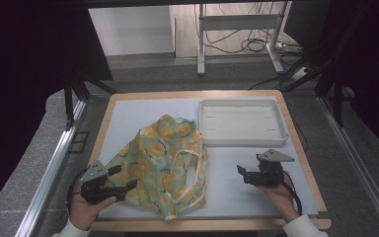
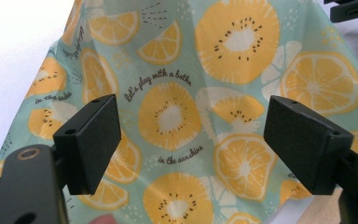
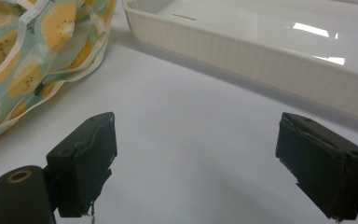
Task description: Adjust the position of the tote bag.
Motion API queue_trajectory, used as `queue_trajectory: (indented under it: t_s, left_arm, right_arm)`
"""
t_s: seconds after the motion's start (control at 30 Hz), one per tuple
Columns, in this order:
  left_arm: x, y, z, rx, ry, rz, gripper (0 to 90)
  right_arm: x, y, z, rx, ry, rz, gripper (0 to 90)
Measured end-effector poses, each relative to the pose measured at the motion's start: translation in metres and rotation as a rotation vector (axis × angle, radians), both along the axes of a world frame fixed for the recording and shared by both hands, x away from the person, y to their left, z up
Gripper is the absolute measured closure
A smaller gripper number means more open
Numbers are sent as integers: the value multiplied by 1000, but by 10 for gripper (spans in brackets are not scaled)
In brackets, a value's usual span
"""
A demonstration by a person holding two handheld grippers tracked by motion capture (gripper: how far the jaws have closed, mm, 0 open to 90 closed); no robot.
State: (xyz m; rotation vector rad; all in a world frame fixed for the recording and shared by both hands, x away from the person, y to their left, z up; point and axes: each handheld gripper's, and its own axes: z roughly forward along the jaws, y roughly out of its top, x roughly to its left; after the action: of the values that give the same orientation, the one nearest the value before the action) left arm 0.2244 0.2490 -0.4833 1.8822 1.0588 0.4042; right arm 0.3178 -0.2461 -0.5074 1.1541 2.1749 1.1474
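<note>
Fruit-print cloth bag (image 1: pixel 170 165) lies crumpled on desk's (image 1: pixel 237 195) near-left, light, limp, probably slippery-coated; best pinched at a piped hem; left gripper (image 1: pixel 121 178) and right gripper (image 1: pixel 240 174) jaws spread, empty.

mint-green cloth (image 1: pixel 165 163) printed with orange and yellow citrus slices
dark script lettering and cream trim on it; white tray (image 1: pixel 242 140), pale grey mat (image 1: pixel 237 173), light wood table (image 1: pixel 197 94), black grippers.

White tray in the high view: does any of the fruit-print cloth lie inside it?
No: the white tray holds nothing, and the fruit-print cloth lies on the mat beside it.
</note>
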Motion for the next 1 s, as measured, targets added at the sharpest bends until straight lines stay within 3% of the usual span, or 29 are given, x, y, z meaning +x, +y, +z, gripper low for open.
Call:
queue_trajectory:
  t_s: [0.4, 0.47, 0.53, 0.63, 1.0]
  left_arm:
    - [5, 7, -2, 15, -5, 14, 191]
    - [5, 9, -4, 14, 4, 23, 194]
    - [4, 10, -4, 17, 0, 25, 199]
    - [5, 9, -5, 27, -3, 21, 200]
    - [6, 6, -8, 55, 2, 29, 207]
  right_arm:
    - [-12, -3, 1, -13, -12, 9, 136]
    - [-18, -1, 8, -3, -59, 20, 151]
    - [-20, 1, 8, -19, -68, 32, 151]
    - [-20, 3, 7, -32, -67, 44, 151]
    - [-18, 4, 7, 5, -46, 66, 163]
